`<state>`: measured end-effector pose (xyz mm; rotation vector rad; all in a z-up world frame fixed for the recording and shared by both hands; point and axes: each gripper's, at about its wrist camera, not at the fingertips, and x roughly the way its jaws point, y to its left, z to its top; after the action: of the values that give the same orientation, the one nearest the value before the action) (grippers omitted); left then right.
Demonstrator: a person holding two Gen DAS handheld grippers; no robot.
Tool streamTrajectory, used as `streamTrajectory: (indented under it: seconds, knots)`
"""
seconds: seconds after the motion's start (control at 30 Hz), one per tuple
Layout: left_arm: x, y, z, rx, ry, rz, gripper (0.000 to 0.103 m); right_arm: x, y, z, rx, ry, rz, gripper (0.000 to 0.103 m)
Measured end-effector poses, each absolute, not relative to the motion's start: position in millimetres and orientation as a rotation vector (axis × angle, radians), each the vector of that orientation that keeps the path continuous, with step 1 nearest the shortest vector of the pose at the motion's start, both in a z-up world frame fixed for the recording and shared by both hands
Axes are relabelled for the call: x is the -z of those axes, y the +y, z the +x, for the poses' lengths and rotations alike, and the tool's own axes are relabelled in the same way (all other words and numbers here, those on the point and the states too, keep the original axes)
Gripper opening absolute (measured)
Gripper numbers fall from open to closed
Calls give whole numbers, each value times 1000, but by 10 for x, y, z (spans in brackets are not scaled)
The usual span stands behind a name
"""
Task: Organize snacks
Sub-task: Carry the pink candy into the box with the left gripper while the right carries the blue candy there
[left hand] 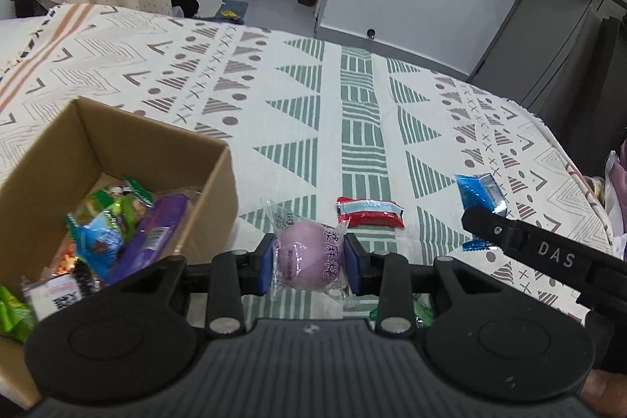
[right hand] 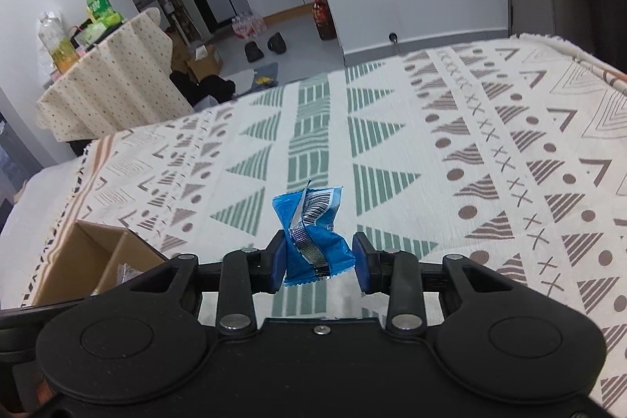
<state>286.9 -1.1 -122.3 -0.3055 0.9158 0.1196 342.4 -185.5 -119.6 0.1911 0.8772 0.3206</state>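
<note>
From the left wrist view, the cardboard box (left hand: pixel 117 159) on the patterned tablecloth (left hand: pixel 352 85) already holds a heap of packets: green ones, a purple one, a blue one and others, so much of the sorting looks done. The left gripper (left hand: pixel 310 263) has its jaws closed on a pink round sweet in clear wrap (left hand: pixel 309 257), just right of the box and not yet over it. A red packet (left hand: pixel 370 212) lies loose on the worktop just beyond. A green wrapper (left hand: pixel 421 312) peeks out below the gripper. Another blue scrap (left hand: pixel 480 245) shows beside the right gripper's arm.

From the right wrist view, the right gripper (right hand: pixel 318 261) carries a blue packet (right hand: pixel 313 234) above the cloth; the left pad touches it, the right pad seems slightly off, so the hold looks loose. The box corner (right hand: pixel 106 249) sits to the lower left. By my reading, both held snacks and the loose ones remain to go in.
</note>
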Motion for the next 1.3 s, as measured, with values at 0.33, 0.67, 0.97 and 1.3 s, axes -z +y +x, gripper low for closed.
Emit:
streamTrajectory:
  seconds: [0.33, 0.67, 0.97, 1.3]
  knots:
    - [982, 94, 2640, -138, 870, -300, 35, 945, -1764, 3236, -354, 812, 190, 34]
    - [802, 236, 2454, -159, 833, -304, 35, 735, -1695, 3083, -373, 755, 195, 34]
    - [655, 505, 2306, -200, 800, -325, 35, 601, -1521, 2951, -426, 732, 193, 34]
    - [553, 816, 2144, -239, 773, -349, 35, 512, -1240, 2811, -468, 714, 155, 34]
